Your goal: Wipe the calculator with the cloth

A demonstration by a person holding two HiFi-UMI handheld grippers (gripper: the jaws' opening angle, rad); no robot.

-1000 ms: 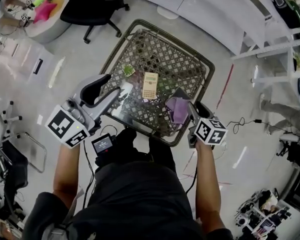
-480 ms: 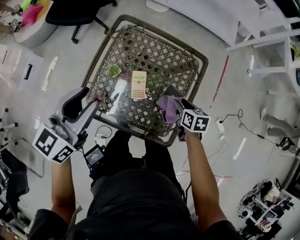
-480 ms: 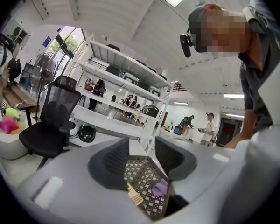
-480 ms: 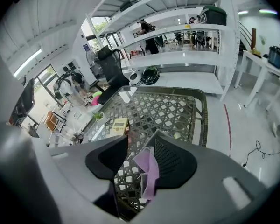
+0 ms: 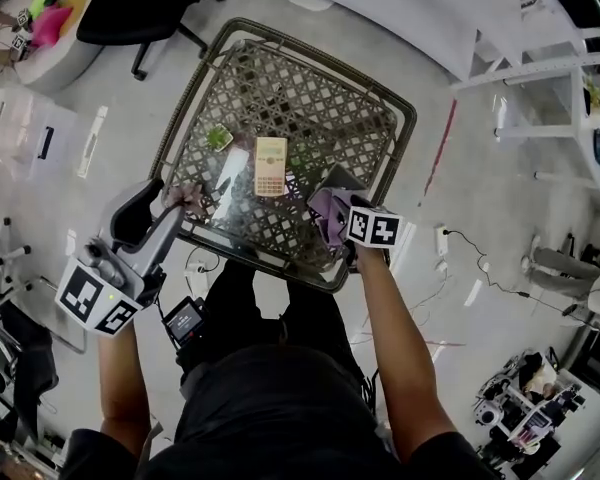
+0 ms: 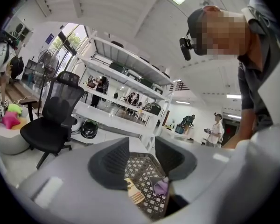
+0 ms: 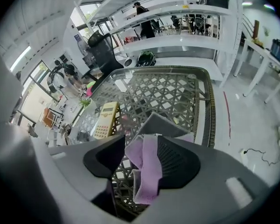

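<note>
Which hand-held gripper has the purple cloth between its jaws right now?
The right hand-held gripper: the purple cloth sits between its jaws, which have just been opening. The left hand-held gripper has nothing between its jaws.

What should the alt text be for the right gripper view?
A purple cloth bunches between the jaws of the right claw, which have just been opening, above a lattice table. A cream calculator lies on the table to the left, beyond the claw. White shelves stand behind.

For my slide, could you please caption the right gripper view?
Right gripper, jaws just opening, purple cloth between them, calculator on table beyond.
</note>
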